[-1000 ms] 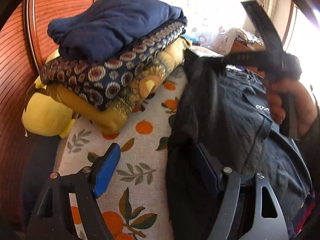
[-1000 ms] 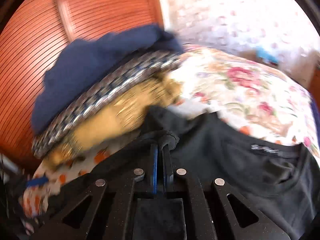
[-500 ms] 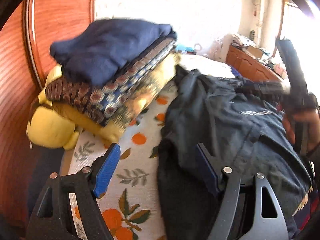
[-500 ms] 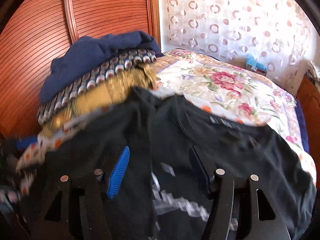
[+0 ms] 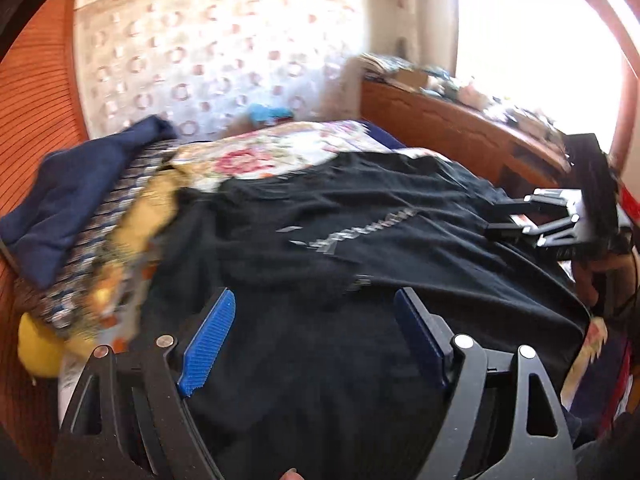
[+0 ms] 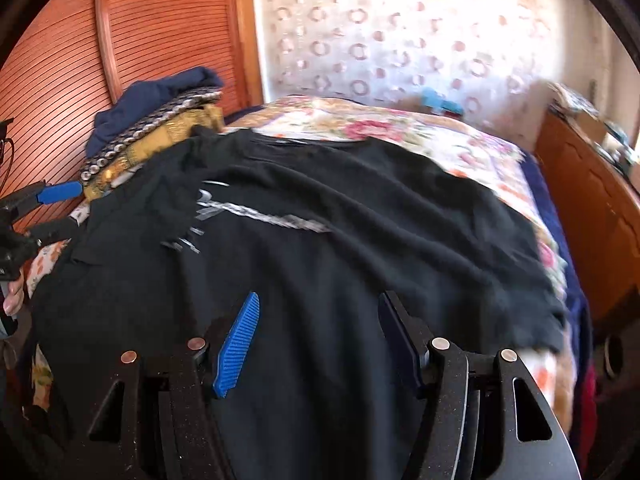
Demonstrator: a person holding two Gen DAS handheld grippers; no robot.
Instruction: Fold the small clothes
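A black T-shirt with a grey chest print lies spread on the bed; it also shows in the right wrist view. My left gripper is open and empty above its near left part. My right gripper is open and empty above its near hem. The right gripper also shows at the right edge of the left wrist view. The left gripper shows at the left edge of the right wrist view.
A pile of folded clothes, navy on top, sits at the left by the wooden slatted wall. A floral bedspread lies beyond the shirt. A wooden sideboard stands at the right.
The right gripper let go of the shirt and opened. The shirt went from bunched and lifted to lying spread flat. Both grippers drew back toward the near edge.
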